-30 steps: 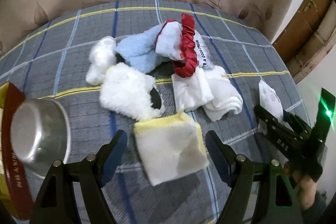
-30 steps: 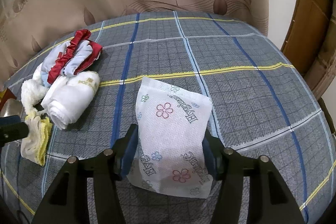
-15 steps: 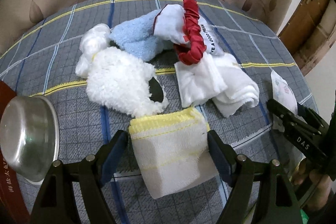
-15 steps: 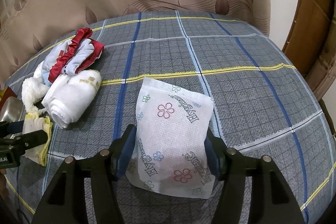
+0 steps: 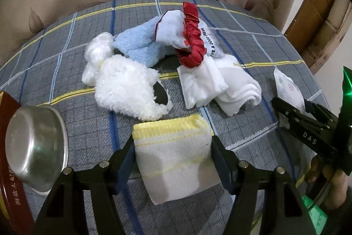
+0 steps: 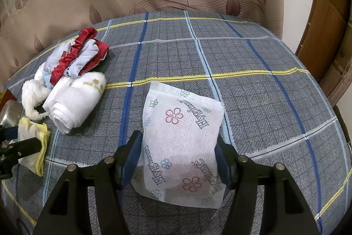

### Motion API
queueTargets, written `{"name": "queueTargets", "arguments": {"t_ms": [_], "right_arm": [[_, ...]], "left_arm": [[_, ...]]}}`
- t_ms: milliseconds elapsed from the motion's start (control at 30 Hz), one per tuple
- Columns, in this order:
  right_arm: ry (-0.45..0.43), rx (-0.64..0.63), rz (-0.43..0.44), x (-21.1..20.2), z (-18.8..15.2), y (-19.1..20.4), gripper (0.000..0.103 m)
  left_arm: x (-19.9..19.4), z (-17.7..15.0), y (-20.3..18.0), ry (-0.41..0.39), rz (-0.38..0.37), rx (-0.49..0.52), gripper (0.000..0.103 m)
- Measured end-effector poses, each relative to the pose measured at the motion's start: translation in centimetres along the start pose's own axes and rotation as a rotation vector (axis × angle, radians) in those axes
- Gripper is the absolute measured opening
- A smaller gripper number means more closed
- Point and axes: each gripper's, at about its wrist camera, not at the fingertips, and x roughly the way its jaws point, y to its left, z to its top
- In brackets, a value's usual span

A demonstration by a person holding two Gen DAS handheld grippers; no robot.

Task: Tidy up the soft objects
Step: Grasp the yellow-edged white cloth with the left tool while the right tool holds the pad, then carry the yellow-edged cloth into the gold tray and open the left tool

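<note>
Left wrist view: we find the left gripper (image 5: 172, 152) closing around the folded yellow-edged cloth (image 5: 173, 147) lying near the pile, both pads at its sides. Our right gripper (image 6: 178, 156) pinches the flowered packet (image 6: 182, 138), apparently separating it rightward.

woven checked cloth (image 5: 253, 41) covers the counter, matt. fluffy white fleece (image 5: 125, 89); yellow-edged terry towel (image 5: 173, 155); glossy red satin scrunchie (image 5: 193, 41); perforated non-woven pouch (image 6: 182, 136); polished steel bowl (image 5: 33, 142).
</note>
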Motion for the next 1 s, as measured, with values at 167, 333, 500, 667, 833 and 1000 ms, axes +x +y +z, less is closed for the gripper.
{"name": "queueTargets", "arguments": {"t_ms": [167, 333, 500, 667, 833, 1000], "right_arm": [[0.0, -0.001, 0.0, 0.0, 0.0, 0.0, 0.059], [0.001, -0.001, -0.001, 0.1, 0.0, 0.0, 0.059], [0.001, -0.001, -0.002, 0.1, 0.0, 0.0, 0.059], [0.001, -0.001, -0.002, 0.1, 0.0, 0.1, 0.059], [0.002, -0.002, -0.004, 0.2, 0.0, 0.1, 0.06], [0.003, -0.005, -0.006, 0.2, 0.0, 0.1, 0.061]], "left_arm": [[-1.0, -0.3, -0.2, -0.017, -0.001, 0.018, 0.067], [-2.5, -0.9, 0.6, -0.022, -0.011, 0.012, 0.067], [-4.5, -1.1, 1.4, -0.037, -0.009, 0.003, 0.067], [-6.6, -1.4, 3.0, -0.057, 0.001, -0.028, 0.067], [-9.4, -1.7, 5.8, -0.092, 0.053, -0.049, 0.067], [-12.0, -2.1, 9.9, -0.123, 0.139, -0.094, 0.067]]}}
